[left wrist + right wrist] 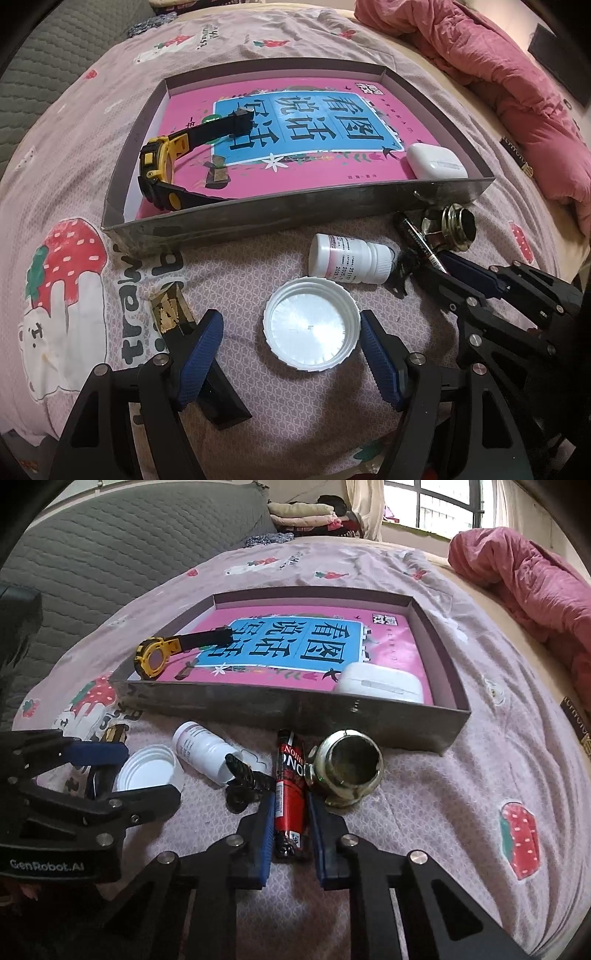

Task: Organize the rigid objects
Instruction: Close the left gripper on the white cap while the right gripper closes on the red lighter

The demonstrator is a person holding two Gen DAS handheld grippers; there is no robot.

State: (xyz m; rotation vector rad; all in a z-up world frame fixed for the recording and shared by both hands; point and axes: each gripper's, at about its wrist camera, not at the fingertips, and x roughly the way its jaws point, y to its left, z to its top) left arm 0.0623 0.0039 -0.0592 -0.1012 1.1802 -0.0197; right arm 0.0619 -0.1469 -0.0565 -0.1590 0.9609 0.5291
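1. The bed (424, 794), covered with a pink strawberry-print sheet, is carrying everything; both grippers are hanging over its near part.
2. The shallow grey box (295, 705) is lying ahead of both sets of jaws, beyond the loose items. It is already holding a pink picture book (388, 642), a yellow and black watch (155, 657) and a white earbud case (380, 686).
3. The right gripper (291, 812) is pressing its jaws narrowly onto a red and black marker pen (290, 786), which is lying lengthwise between the blue pads with its far end pointing at the box wall.
4. A brass-coloured round fitting (347, 768) is sitting just right of those jaws, touching or nearly touching the pen; a small black clip-like piece (243, 779) is lying just to their left.
5. A white pill bottle (351, 264) is lying on its side, ahead of the left jaws and left of the right ones.
6. The left gripper (291, 354) is holding its jaws wide, straddling a white plastic lid (312, 326) lying rim up; the pads are not pressing it.
7. A small gold and black piece (171, 312) is lying beside the left pad, outside the jaws.
8. Judgement: the step in hand is picking up the pen, with three items already boxed.
9. The next move is probably calling for a straight lift clear of the brass fitting, a carry over the near box wall, and a release on free book cover between watch and case.
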